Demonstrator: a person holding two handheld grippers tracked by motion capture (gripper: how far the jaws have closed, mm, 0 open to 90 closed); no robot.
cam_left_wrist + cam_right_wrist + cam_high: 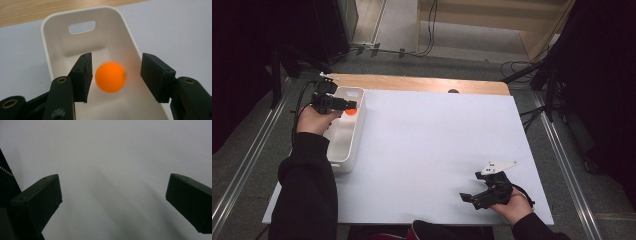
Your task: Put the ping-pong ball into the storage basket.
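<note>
An orange ball [110, 77], blurred, hangs between the jaws of my left gripper [116, 58] over a white bin [75, 12]. A gap shows on each side of the ball, so neither pad presses on it and the gripper is open. In the high view the left gripper [352, 106] is above the far end of the bin [347, 165], at the table's left edge, with the ball [351, 111] at its tips. My right gripper [470, 186] sits near the front right of the white table top [437, 150]. It stands wide open [113, 185] with nothing between its jaws.
A strip of wooden table [412, 82] shows beyond the white top's far edge. The bin has a handle slot [82, 27] in its far wall. Metal rails and cables [427, 45] run on the floor around the table.
</note>
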